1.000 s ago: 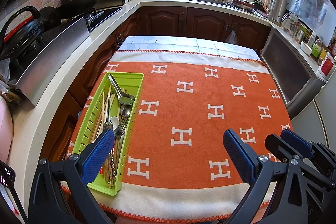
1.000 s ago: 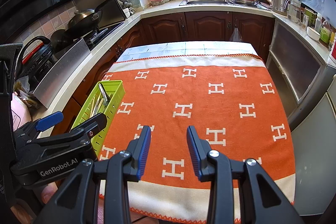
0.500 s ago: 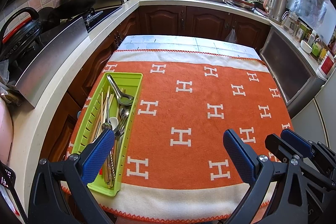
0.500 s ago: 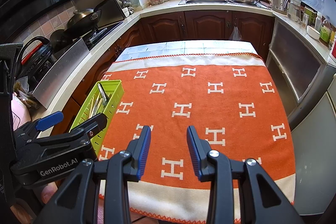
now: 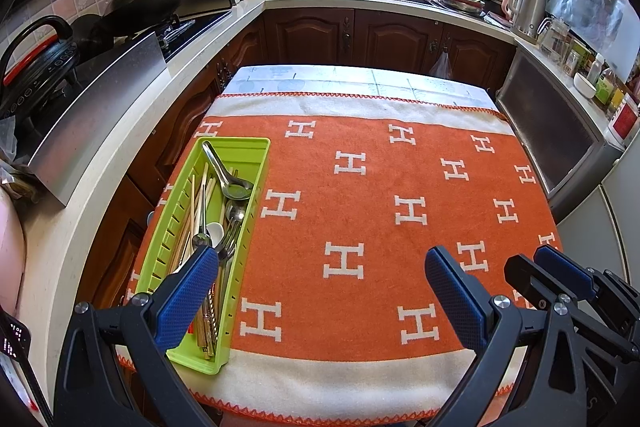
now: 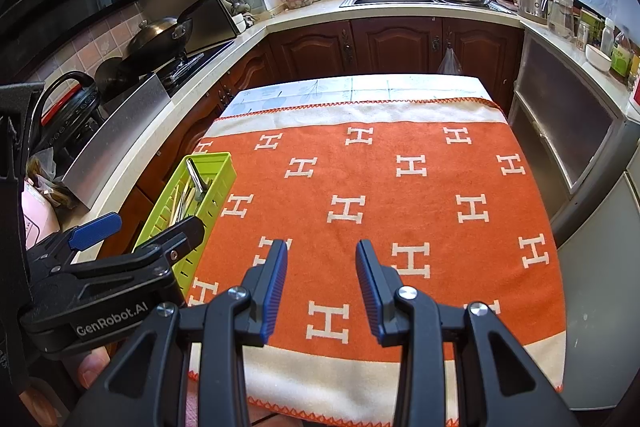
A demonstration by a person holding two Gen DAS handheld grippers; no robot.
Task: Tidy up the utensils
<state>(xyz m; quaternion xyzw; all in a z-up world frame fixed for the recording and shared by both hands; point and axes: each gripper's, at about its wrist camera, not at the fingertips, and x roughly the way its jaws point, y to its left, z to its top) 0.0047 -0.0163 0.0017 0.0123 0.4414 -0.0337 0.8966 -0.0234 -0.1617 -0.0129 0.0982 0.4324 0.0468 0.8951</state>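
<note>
Jaws of left gripper spread wide, blue pads bare, nothing between. Jaws of right gripper partly apart, likewise empty. Both hovering over orange blanket patterned with white H letters covering worktop. Long lime-green slotted plastic tray lying at blanket's left edge, filled with steel spoons, forks and wooden chopsticks, one pad overlapping tray's near end in left view.

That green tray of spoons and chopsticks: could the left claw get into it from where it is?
Probably yes. The left claw hangs open and empty beside the green tray, whose top is uncovered; the spoons and chopsticks lie exposed, with nothing in the way.
</note>
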